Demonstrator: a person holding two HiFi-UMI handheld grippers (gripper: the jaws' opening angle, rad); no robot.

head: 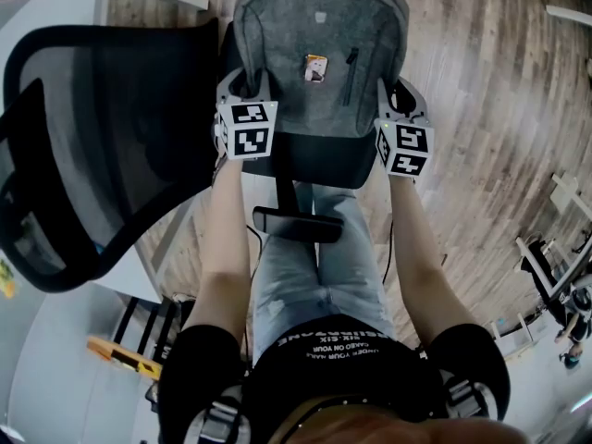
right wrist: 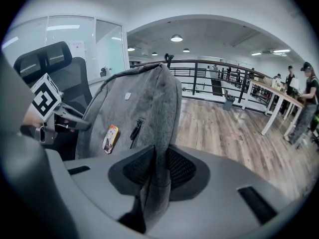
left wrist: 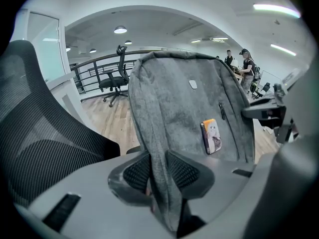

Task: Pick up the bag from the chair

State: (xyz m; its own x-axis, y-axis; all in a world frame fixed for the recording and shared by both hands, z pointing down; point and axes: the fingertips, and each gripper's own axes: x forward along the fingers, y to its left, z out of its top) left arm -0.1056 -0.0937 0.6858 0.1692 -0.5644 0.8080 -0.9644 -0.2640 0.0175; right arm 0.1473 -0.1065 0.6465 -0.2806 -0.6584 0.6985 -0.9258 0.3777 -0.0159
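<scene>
Grey bag [head: 319, 54] is over the dark seat of the chair [head: 319, 166], held between both tongs. Can't tell if its base touches the seat or hangs just clear.

L tongs [left wrist: 159, 171] are clamped on a fold of fabric at the bag's left side edge. R tongs [right wrist: 158, 169] are clamped the same way on the right edge, pads pressed into the felt.

Prob. reason for the 2-sided pinch: bag is soft, so splitting the wt keeps it level & stops it sagging or swinging.

Bag is upright, long axis approx. vertical, top end up. Front panel w/ orange tag [head: 315, 67] & zip faces the person.

Mesh chair [head: 83, 146] stands just beside it at left, not involved.

Judgement: grip is secured, straight lift comes next.
</scene>
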